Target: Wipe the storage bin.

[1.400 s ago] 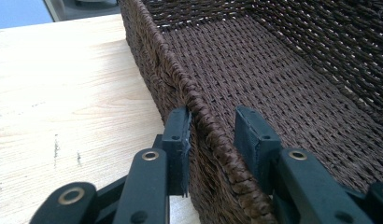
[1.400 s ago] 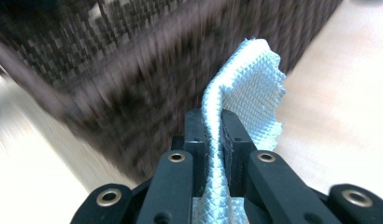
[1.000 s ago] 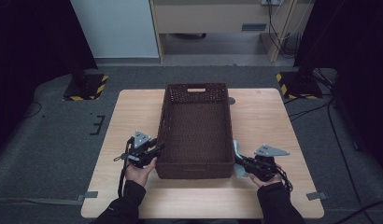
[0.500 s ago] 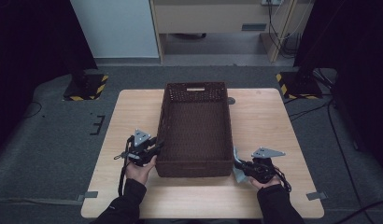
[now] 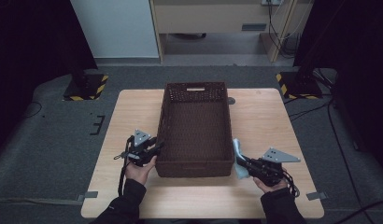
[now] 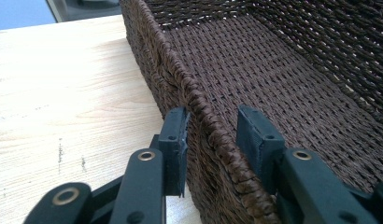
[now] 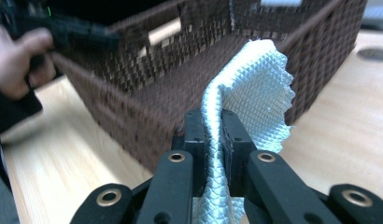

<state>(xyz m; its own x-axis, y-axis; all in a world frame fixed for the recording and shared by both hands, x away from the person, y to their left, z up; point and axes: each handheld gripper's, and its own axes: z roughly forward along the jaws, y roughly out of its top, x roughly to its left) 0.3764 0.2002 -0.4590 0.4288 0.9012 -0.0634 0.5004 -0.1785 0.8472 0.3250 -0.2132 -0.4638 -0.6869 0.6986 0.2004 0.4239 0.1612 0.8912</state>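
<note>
Right gripper [image 7: 213, 135] fingers clamp pale cloth [image 7: 255, 88] (weave visible close-up); left gripper [image 6: 213, 140] fingers apart, straddling basket [image 6: 199, 107] rim.

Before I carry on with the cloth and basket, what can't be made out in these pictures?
- Cloth: its lower end is cut off at the bottom edge of the right gripper view, behind the right gripper.
- Basket: its far end is cut off in the left gripper view.
- Person's hand: blurred in the right gripper view.

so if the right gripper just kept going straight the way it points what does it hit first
Probably the brown woven basket. The right gripper, shut on a pale cloth, points at the basket's near corner and outer wall. The cloth would likely touch the rim first, though depth is hard to judge.
</note>
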